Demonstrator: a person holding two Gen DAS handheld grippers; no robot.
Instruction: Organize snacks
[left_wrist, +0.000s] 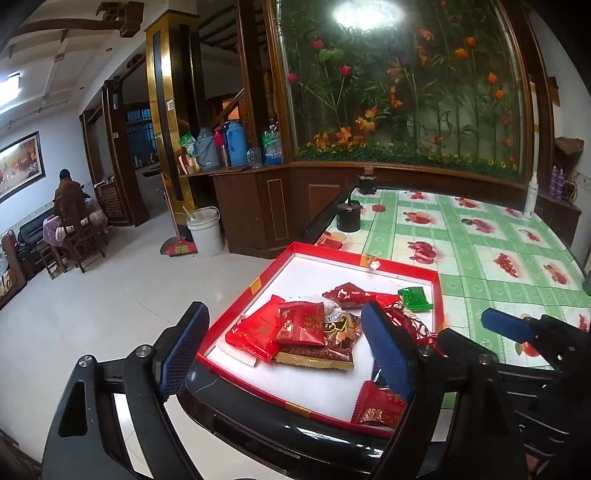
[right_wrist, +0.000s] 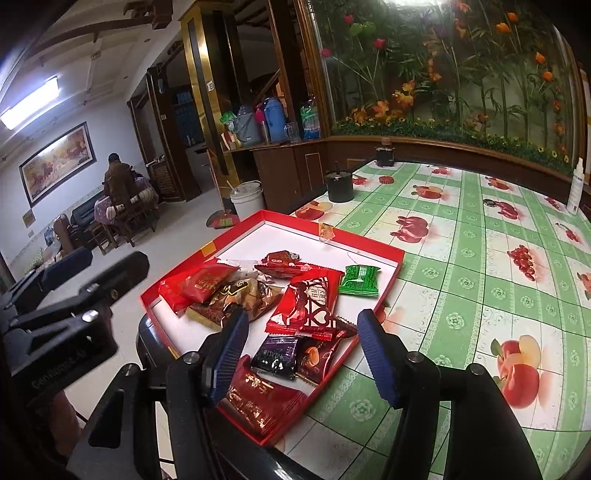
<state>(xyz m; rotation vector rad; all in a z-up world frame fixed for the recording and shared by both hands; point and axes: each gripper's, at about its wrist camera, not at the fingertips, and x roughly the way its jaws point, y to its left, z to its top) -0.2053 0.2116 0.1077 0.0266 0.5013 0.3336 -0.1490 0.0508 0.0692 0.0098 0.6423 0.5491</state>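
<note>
While both hand-held grippers (left_wrist: 291, 350) (right_wrist: 301, 354) gape empty, their fingers (left_wrist: 388, 354) hide some snack packets (right_wrist: 306, 306).

The room was dim, lit mainly by a ceiling strip light (right_wrist: 31, 103) at the upper left of the right wrist view and a blown-out glare patch (left_wrist: 367, 14) on the glass panel (left_wrist: 406, 92) in the left wrist view. Colours looked muddy and grainy. Both fisheye views bent straight lines strongly and fell to black corners. The near gripper bodies were dark, with little detail
</note>
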